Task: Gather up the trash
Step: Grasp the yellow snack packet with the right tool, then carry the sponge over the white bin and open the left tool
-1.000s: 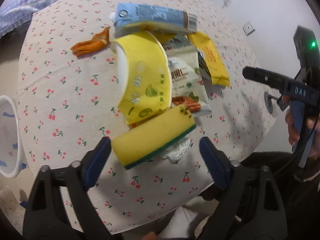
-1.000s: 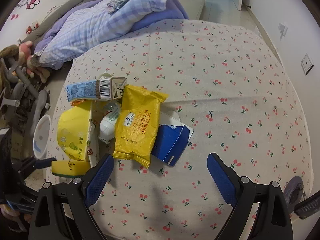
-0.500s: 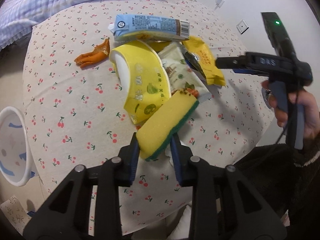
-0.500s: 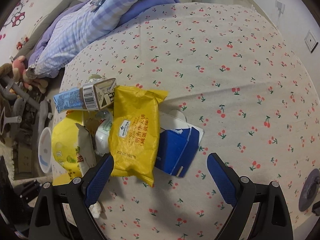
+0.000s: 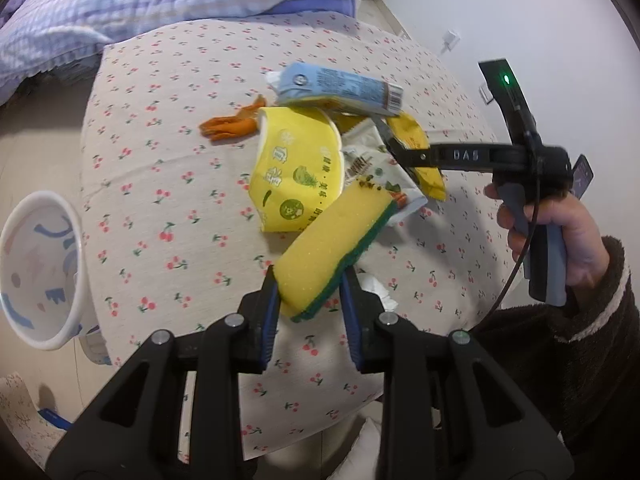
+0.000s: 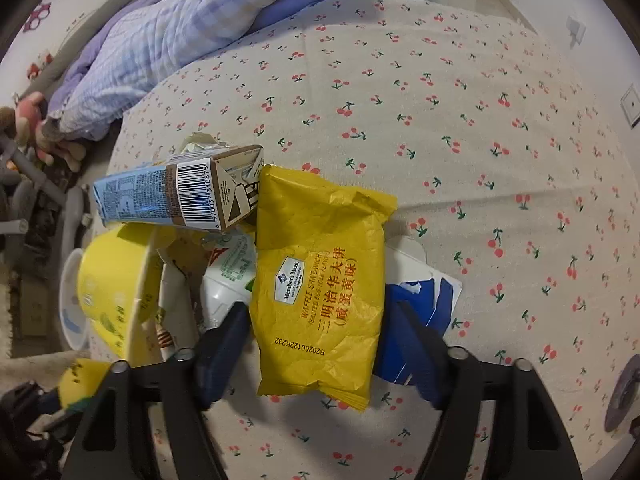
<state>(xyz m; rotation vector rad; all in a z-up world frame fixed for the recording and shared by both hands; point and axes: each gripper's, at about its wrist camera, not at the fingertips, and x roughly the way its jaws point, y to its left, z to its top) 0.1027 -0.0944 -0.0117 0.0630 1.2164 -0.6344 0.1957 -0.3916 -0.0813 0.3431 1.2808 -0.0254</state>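
Observation:
My left gripper [image 5: 308,300] is shut on a yellow and green sponge [image 5: 336,248] and holds it just above the cherry-print table. A pile of trash lies on the table: a yellow paper bowl [image 5: 298,172], a blue drink carton [image 5: 340,88], an orange peel [image 5: 230,126], a white snack bag [image 5: 380,176] and a crumpled tissue [image 5: 374,286]. My right gripper [image 6: 316,332] has its jaws partly closed around a yellow waffle-sandwich packet [image 6: 320,280], with a blue torn box [image 6: 416,304] beside its right finger. It also shows in the left wrist view [image 5: 394,146].
A white trash bin [image 5: 38,268] with blue marks stands off the table's left edge. A checked blue quilt [image 6: 180,36] lies on the bed beyond the table. The table's rounded edge [image 5: 280,412] runs close under my left gripper.
My left gripper closed on the sponge and lifted it. My right gripper moved forward over the yellow packet and its jaws narrowed around it.

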